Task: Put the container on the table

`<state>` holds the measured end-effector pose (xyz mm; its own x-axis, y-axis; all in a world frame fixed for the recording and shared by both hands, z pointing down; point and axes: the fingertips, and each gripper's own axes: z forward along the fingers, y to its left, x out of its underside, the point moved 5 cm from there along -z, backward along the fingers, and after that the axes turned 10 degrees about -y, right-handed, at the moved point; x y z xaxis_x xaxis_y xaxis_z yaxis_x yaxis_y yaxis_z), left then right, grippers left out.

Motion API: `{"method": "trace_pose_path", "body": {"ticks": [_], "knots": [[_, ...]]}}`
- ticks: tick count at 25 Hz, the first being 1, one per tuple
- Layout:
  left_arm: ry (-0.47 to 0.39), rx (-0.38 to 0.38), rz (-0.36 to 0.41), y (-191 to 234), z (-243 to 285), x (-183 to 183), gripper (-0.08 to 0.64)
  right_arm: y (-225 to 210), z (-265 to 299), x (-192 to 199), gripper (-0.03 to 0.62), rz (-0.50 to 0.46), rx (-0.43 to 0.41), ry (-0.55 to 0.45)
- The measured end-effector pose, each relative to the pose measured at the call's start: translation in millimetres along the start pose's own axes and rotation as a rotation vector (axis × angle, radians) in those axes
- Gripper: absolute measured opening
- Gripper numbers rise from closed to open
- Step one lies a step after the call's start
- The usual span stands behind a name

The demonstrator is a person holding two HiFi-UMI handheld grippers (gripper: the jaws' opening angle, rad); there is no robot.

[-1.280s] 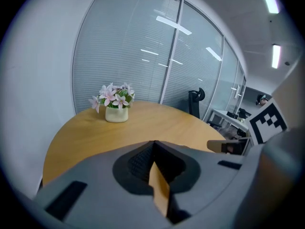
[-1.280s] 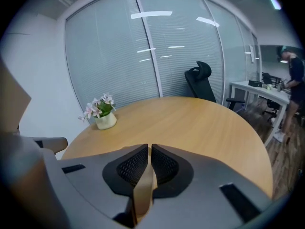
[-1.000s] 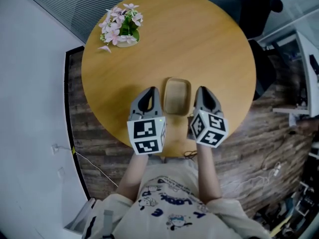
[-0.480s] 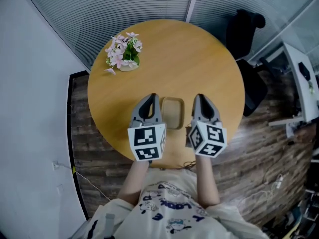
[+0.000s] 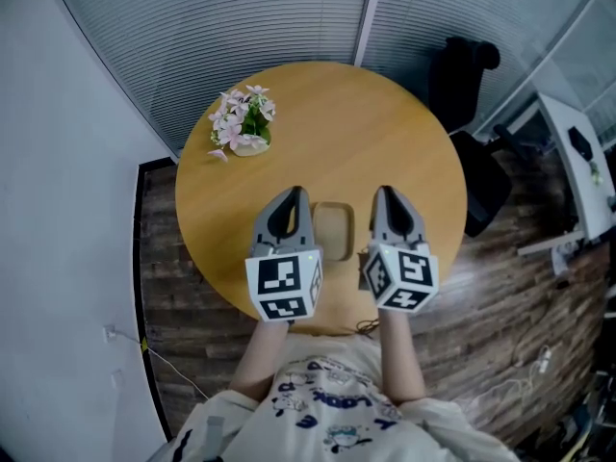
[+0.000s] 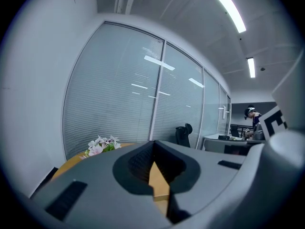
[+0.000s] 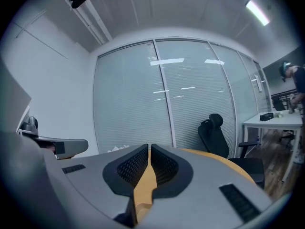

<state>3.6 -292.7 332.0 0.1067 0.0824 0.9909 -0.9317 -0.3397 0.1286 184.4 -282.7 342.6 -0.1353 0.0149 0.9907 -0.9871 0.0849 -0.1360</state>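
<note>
We see the container (image 5: 333,230) resting on the tabletop (image 5: 375,123), with the left tool (image 5: 293,194) and right tool (image 5: 385,192) just beside it, both closed on nothing, and we judge it light and stiff, best held by its rim.

My head view looks steeply down from high above the round worktop (image 5: 385,133), the left tool (image 5: 296,192) and the right tool (image 5: 383,191). Each tool's camera rides close behind its jaws, facing level over the worktop toward the blinds (image 6: 114,94). I find the office chair (image 5: 462,65) in all three views.
</note>
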Motion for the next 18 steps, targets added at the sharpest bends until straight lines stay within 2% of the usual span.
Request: {"method": "trace_pose_path", "body": {"ticks": [18], "knots": [[-0.022,0.017,0.005,-5.4,-3.1,-7.0,0.003,4.6,-1.4,-5.1,0.018,-0.008,-0.008,-0.019]]}}
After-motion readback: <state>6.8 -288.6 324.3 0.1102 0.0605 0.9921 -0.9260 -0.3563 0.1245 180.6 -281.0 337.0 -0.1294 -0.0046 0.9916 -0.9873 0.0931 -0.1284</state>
